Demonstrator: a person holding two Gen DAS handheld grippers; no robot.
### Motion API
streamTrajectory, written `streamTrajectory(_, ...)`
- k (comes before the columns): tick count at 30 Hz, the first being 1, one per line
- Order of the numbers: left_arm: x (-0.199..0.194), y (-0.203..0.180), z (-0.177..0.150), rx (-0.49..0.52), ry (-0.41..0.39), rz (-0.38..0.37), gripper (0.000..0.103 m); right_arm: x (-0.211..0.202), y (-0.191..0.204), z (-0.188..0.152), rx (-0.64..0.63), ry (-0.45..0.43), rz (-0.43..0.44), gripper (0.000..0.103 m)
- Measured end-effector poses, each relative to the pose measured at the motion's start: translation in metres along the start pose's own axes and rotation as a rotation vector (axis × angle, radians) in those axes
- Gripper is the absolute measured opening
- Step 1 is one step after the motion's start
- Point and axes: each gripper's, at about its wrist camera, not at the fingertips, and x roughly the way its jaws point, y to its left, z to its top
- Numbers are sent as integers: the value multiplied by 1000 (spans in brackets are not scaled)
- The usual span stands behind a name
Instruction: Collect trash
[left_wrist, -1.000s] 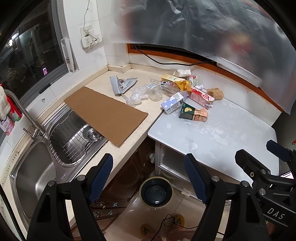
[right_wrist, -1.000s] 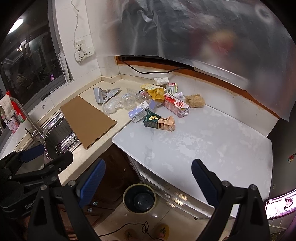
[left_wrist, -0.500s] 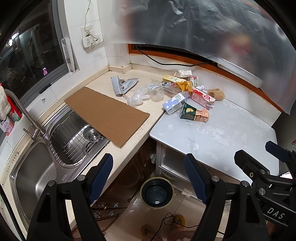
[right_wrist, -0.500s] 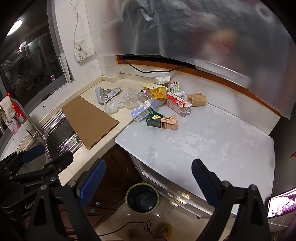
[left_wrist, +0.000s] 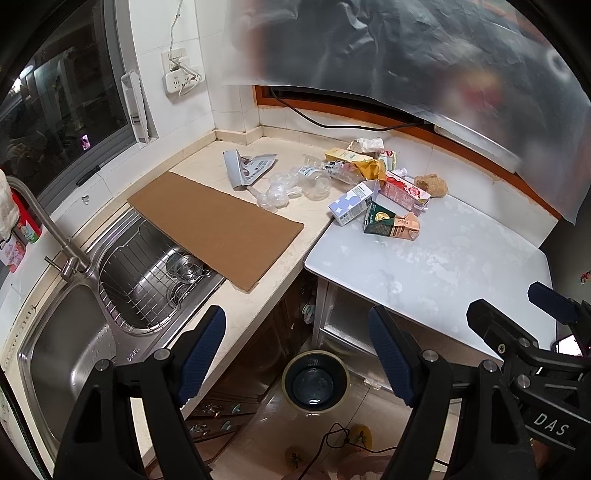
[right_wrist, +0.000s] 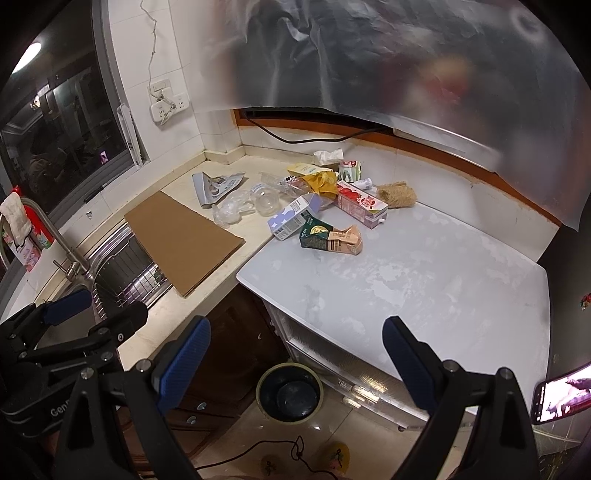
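A heap of trash lies at the back of the counter: a green and tan carton (left_wrist: 391, 223) (right_wrist: 328, 236), a blue and white carton (left_wrist: 352, 205) (right_wrist: 293, 216), a pink carton (left_wrist: 404, 192) (right_wrist: 360, 205), clear plastic bottles (left_wrist: 316, 179) (right_wrist: 266, 199), a crumpled plastic bag (left_wrist: 275, 194) and a silver pouch (left_wrist: 247, 170) (right_wrist: 214, 186). A round bin (left_wrist: 315, 380) (right_wrist: 289, 391) stands on the floor below the counter. My left gripper (left_wrist: 295, 347) is open and empty above the bin. My right gripper (right_wrist: 295, 358) is open and empty, well short of the trash.
A flat cardboard sheet (left_wrist: 214, 225) (right_wrist: 181, 238) overhangs the steel sink (left_wrist: 74, 332), which holds a wire rack. A white table (left_wrist: 436, 269) (right_wrist: 406, 288) adjoins the beige counter. A phone (right_wrist: 561, 395) glows at the right edge. A cable (right_wrist: 280, 450) trails on the floor.
Both grippers have edged slightly, so the trash heap and bin sit a little further right in both views. Nothing on the counter has moved and both stay open.
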Motion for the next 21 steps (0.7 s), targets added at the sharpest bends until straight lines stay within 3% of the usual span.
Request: streamTrajectory(21,11,38,-9,65,10,-115,77,-3,30,-17,78,16,-70,95)
